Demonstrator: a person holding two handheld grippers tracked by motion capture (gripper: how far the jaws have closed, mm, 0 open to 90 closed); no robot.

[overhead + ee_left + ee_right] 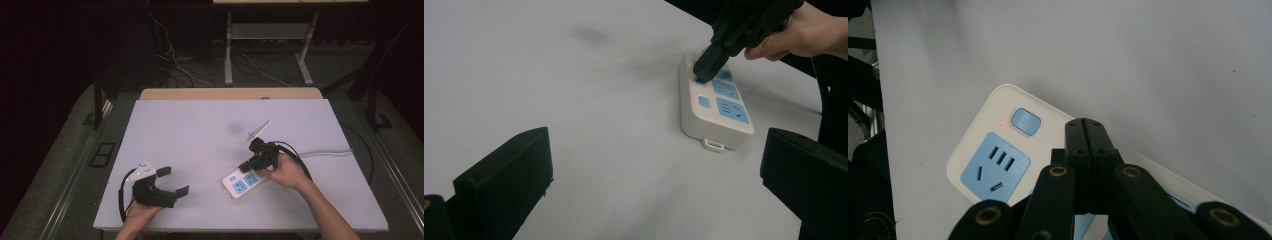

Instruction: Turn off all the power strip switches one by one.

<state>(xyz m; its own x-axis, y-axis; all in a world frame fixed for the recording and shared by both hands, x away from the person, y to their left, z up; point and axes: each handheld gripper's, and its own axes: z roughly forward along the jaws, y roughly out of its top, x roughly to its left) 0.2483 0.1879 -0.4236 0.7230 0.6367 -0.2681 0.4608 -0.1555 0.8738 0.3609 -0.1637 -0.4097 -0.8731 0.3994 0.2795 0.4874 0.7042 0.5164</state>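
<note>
white worktop (200,135) | right claw (248,165) pressed together, tilted down, tips on power strip (243,184) | left claw (176,181) spread, resting level, well apart

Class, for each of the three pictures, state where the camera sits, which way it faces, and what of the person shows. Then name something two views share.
High view: above the person's side, facing forward and down on the table; both forearms, left claw, right claw.
Left gripper view: on the left claw, facing across the table at the power strip; its open jaws.
Right gripper view: on the right claw, facing down; shut jaws.
Shared: the power strip.
</note>
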